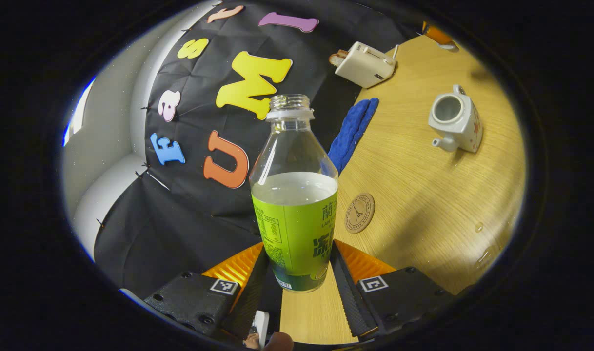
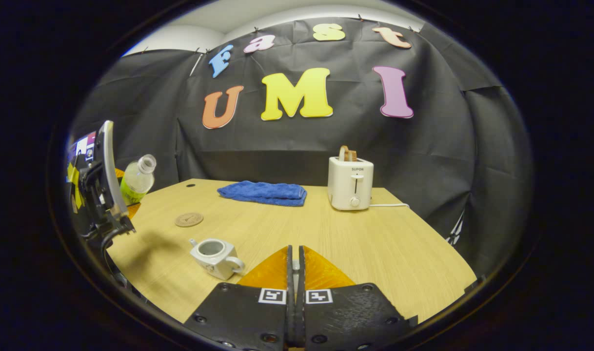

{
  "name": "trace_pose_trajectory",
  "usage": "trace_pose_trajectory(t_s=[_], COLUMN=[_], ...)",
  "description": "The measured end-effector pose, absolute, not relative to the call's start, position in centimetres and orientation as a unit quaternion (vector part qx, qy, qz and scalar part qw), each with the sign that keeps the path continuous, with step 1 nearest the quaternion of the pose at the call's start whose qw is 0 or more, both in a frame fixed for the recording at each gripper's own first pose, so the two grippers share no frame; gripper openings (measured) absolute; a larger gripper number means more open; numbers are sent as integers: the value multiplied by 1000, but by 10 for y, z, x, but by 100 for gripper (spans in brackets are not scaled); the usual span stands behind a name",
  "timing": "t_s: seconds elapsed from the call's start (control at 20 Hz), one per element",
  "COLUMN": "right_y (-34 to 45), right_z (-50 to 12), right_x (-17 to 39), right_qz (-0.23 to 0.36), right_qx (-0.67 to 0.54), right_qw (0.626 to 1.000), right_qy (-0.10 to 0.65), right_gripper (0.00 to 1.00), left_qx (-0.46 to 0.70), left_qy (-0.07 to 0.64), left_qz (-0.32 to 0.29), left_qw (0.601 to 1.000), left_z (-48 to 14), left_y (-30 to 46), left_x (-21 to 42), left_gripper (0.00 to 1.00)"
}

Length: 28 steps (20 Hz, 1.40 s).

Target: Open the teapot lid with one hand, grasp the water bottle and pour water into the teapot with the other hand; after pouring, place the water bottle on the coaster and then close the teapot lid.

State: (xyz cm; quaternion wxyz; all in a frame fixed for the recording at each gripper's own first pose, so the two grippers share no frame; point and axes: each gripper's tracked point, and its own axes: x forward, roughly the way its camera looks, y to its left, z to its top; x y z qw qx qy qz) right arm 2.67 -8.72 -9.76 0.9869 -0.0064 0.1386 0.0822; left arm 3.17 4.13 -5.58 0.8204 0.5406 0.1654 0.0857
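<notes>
My left gripper (image 1: 298, 253) is shut on the lower, green-labelled part of an uncapped water bottle (image 1: 294, 195), held upright above the table's edge and about half full. In the right gripper view the bottle (image 2: 137, 181) hangs tilted at the far left. The white teapot (image 1: 454, 123) stands on the table with its top open; its spout points toward the round coaster (image 1: 359, 213). My right gripper (image 2: 293, 261) hovers above the teapot (image 2: 214, 256), its jaws nearly together, pinching a small pale piece that looks like the knob of the teapot lid. The rest of the lid is hidden.
A white toaster (image 2: 350, 183) with bread in it stands at the back of the wooden table (image 2: 375, 243), its cord trailing right. A folded blue cloth (image 2: 263, 192) lies beside it. A few water drops (image 1: 478, 227) sit near the table's edge.
</notes>
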Motion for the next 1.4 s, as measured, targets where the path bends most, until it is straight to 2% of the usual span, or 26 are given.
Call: trace_pose_trajectory(t_s=[0.45, 1.25, 1.4], right_y=[-111, -136, -138], right_z=[-101, -110, -112], right_x=[22, 22, 23], right_qz=[80, 67, 66], right_qx=[-15, 0, 3], right_qw=[988, 989, 988], right_qy=[131, 135, 137], right_gripper=[0, 0, 0], left_qx=[657, 751, 761], left_qy=[166, 202, 198], left_qz=[47, 5, 5], left_qw=[734, 628, 618], left_z=[-59, -79, -77], left_y=[9, -11, -15], left_x=[33, 51, 49], left_gripper=[74, 75, 75])
